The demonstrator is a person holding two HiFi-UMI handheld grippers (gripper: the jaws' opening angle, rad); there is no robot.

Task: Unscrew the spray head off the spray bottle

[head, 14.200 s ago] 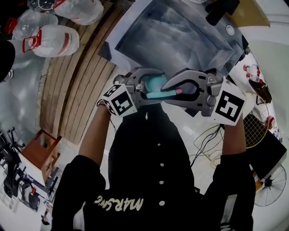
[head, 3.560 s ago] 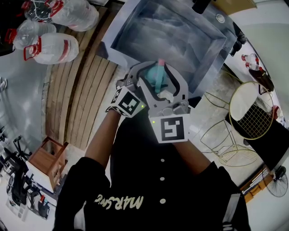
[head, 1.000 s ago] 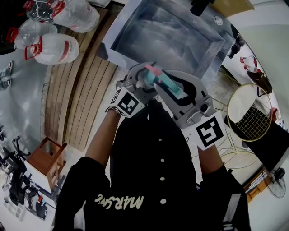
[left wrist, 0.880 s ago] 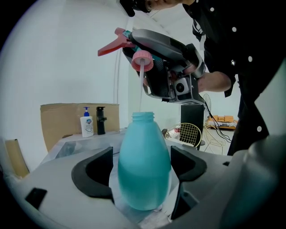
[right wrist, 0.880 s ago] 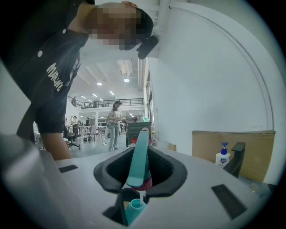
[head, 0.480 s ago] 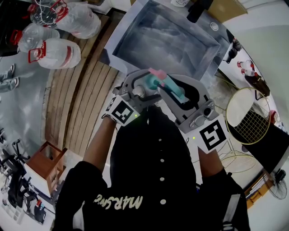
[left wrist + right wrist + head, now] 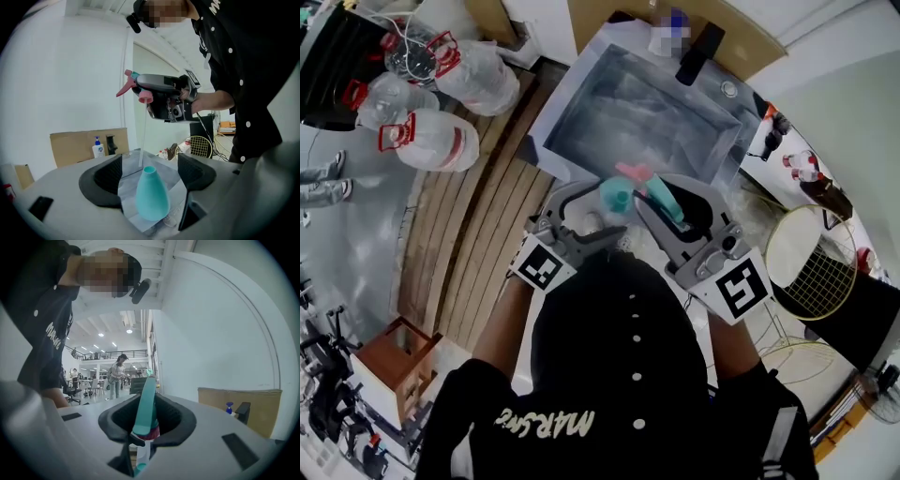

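Note:
A teal spray bottle (image 7: 613,195) (image 7: 152,199) with its mouth open and bare stands upright between the jaws of my left gripper (image 7: 602,208) (image 7: 149,176), which is shut on its lower body. The teal spray head (image 7: 661,197) (image 7: 145,411) with a pink trigger (image 7: 125,87) is off the bottle. My right gripper (image 7: 667,199) (image 7: 146,420) is shut on it and holds it above and beside the bottle. Its thin dip tube (image 7: 142,136) hangs down and ends just by the bottle's mouth.
Both grippers are held in the air in front of the person's black shirt. Beyond them lies a steel sink basin (image 7: 581,98). Large water jugs (image 7: 431,141) lie at the left by wooden slats. A round wire frame (image 7: 811,262) is at the right.
The spray head has come away from the bottle and now sits higher and to the right of it. The left gripper with the bottle has dropped a little.

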